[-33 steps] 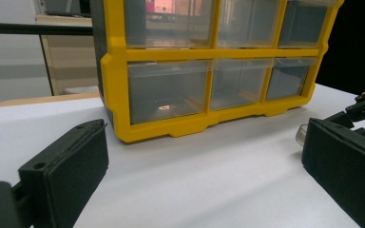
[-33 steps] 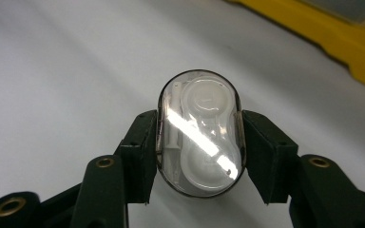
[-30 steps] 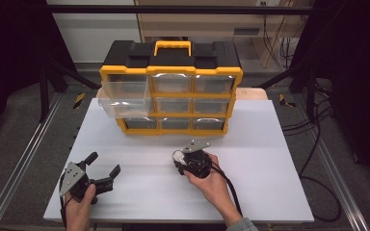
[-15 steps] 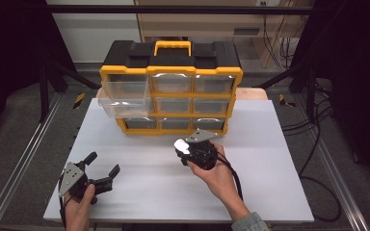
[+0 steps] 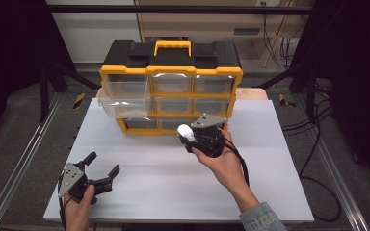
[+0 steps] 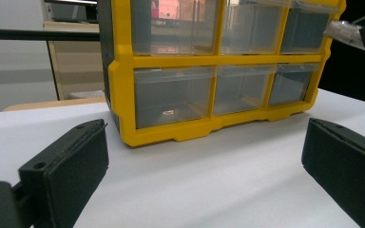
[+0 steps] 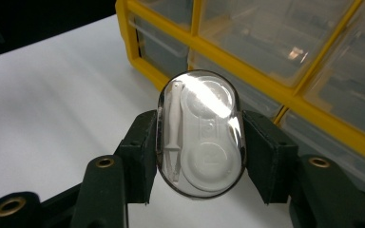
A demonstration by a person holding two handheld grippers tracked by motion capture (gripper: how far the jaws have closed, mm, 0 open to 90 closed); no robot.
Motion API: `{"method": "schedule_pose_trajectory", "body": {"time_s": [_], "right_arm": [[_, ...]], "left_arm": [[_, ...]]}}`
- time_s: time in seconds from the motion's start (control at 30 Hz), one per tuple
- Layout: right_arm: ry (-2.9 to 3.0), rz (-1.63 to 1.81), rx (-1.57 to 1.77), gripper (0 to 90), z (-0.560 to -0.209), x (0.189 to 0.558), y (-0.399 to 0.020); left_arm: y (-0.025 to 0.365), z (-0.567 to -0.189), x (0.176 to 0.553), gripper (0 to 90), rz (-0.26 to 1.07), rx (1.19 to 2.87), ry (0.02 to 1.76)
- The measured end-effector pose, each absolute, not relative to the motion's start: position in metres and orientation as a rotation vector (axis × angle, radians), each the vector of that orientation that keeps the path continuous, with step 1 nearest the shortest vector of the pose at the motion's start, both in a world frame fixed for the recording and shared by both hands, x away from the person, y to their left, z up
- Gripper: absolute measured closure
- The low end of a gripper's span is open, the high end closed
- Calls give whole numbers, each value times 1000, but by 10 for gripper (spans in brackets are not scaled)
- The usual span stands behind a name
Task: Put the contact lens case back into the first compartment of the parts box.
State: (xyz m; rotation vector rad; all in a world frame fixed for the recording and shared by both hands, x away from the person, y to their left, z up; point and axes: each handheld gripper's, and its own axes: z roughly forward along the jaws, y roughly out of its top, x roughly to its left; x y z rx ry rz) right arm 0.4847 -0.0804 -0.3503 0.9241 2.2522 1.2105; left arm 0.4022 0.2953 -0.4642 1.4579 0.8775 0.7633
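We hold the clear oval case (image 7: 199,133) clamped between the pads of the right gripper (image 5: 192,138), up off the white table (image 5: 270,192) and just in front of the lower drawers of the yellow organizer (image 5: 171,72); in the right gripper view the pads press on its two long sides near the middle, with a small white tool and a white tray visible inside the shell. To do this step well, we judge the grip should stay as it is, neither tighter nor looser, since the smooth curved shell could squirt out under a squeeze; we keep the case level and aim for the open drawer (image 5: 123,103) pulled out at the organizer's left, approaching from above its rim rather than bumping its front wall. The left gripper (image 5: 99,174) rests low near the table's front-left corner, its jaws spread wide and empty; it could steady the organizer if the drawer needs a nudge.
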Motion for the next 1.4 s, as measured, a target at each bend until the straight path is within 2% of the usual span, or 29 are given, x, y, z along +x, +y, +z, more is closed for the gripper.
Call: {"method": "schedule_pose_trajectory", "body": {"time_s": [0.33,0.83,1.4], "right_arm": [[2214,1245,895,491,-319,486,-77],[2191,1300,904,491,-305,492,-75],[2152,1332,822,491,-254,495,-53]], "left_arm": [[299,-465,402,13,759,1458,882],[299,-466,402,13,762,1465,886],[299,-466,402,14,757,1458,884]]}}
